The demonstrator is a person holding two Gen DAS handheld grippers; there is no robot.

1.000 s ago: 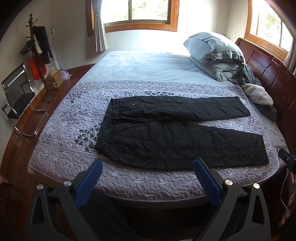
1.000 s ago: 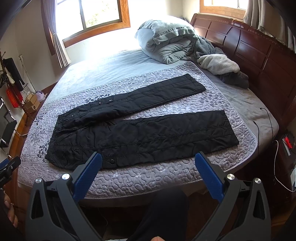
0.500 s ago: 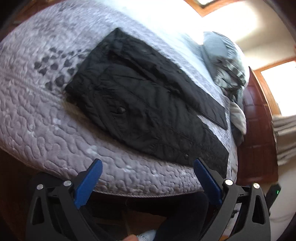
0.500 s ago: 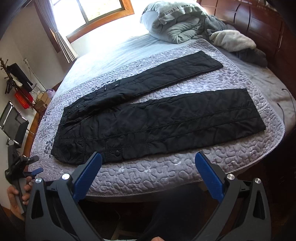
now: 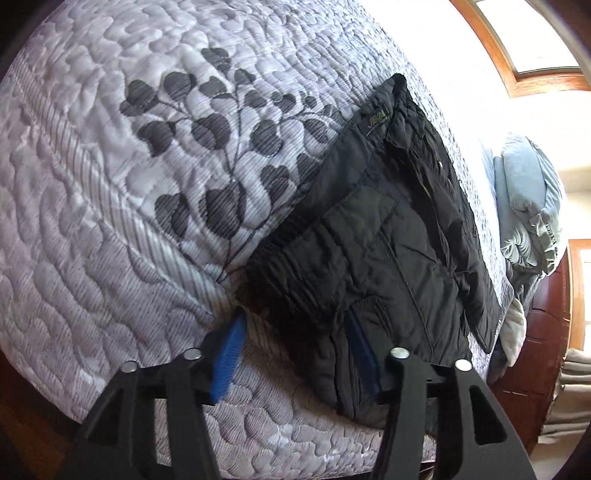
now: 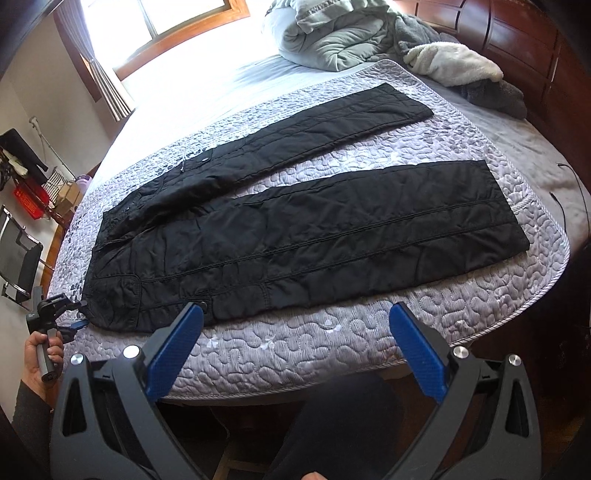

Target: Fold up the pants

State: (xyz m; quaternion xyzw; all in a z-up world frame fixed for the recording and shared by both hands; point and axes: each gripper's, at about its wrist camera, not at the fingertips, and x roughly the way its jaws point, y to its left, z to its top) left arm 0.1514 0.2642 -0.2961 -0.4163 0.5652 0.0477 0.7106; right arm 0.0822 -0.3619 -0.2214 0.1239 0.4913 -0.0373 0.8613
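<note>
Quilted grey coverlet [image 6: 332, 339], one, over one bed [image 6: 535, 155]. One pair of black pants [image 6: 295, 240] laid flat on it, two legs spread apart, waist toward the left edge. One heap of bedding [image 6: 332, 37] near the headboard. Two grippers: left gripper [image 5: 295, 354], fingers partly closed about the waist corner, grip unclear; right gripper [image 6: 295, 347], fingers wide apart, holding nothing, above the near edge.

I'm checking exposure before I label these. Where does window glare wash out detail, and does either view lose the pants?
Right wrist view: the window blows out white and bleaches the sheet below it, while the black pants keep their seams. Left wrist view: the upper right is blown out; the pants near the left gripper sink into shadow.
</note>
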